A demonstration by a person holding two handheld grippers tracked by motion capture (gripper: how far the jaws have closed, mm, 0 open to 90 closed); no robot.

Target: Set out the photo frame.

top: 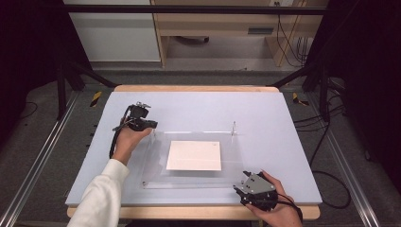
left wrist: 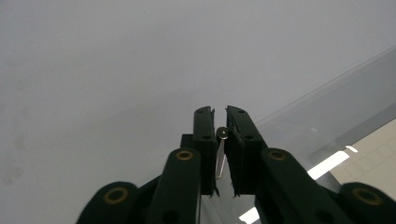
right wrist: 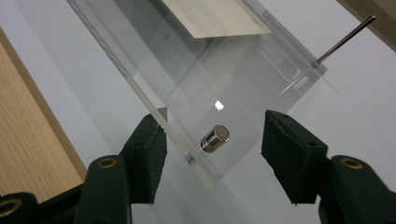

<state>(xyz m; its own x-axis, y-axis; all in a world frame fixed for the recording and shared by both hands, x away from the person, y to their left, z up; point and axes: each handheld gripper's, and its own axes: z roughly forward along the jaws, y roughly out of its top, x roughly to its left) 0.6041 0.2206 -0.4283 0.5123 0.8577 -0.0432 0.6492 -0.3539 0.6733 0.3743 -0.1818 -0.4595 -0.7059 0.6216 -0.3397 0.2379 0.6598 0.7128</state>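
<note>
While the table (top: 189,101) is seen whole from the high view, much on it is hard to read: a clear acrylic plate (top: 156,165) lies flat on the pale surface and is made out mainly by its edges and faint reflections. A white sheet (top: 194,155) is seen at the plate's middle; whether it lies on or under the plate cannot be told. A thin metal pin (top: 233,127) stands at the plate's far right corner. The left gripper (top: 150,126) is held at the far left corner, its jaw tips too small here to be judged. The right gripper (top: 240,188) sits at the near right corner, partly covered by its grey top plate and the hand.

Along the left gripper view, the left gripper (left wrist: 220,123) is seen with its jaws nearly together around an upright metal pin (left wrist: 221,156); a narrow gap shows beside the pin, and firm pressing cannot be confirmed. The pin's foot is hidden behind the jaws. The plate's edge (left wrist: 327,93) is cut off at the right.

Along the right gripper view, the right gripper (right wrist: 219,144) is seen with its jaws standing apart on either side of the plate's corner (right wrist: 205,175), touching nothing. A small metal cylinder (right wrist: 215,138) sits on that corner between them. The far pin (right wrist: 343,42) is seen leaning in perspective, and the sheet (right wrist: 215,18) is cut off at the top.
</note>
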